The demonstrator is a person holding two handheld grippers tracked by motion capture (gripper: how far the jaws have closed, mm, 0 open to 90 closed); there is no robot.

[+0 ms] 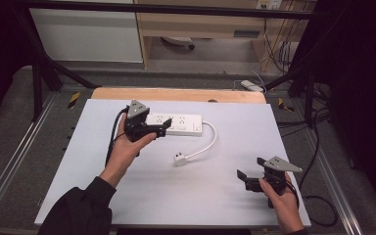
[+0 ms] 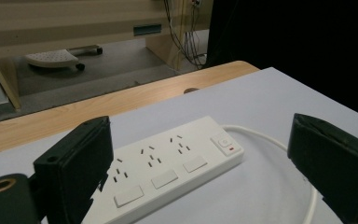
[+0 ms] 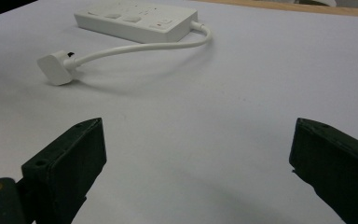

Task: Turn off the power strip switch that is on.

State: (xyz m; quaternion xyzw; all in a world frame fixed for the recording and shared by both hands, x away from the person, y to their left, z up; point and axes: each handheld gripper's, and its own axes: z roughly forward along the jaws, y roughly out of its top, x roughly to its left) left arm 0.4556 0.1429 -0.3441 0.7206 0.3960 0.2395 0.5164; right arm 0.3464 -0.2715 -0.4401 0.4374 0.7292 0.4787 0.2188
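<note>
Reaching over the white plastic power strip lying at the far middle of the white surface, the left gripper held its jaws released astride the strip's near end; closing them seemed next. The right gripper waited, jaws spread, well apart from the strip's white plug.

Table: pale grey-white sheet over a wooden top; a bare strip of wood shows along the far edge.
Power strip: white, lying flat on the far half of the sheet, sockets facing up.
Cord: white, curves off the strip's right end toward the near side.
Plug: white, resting on the sheet near its middle.
</note>
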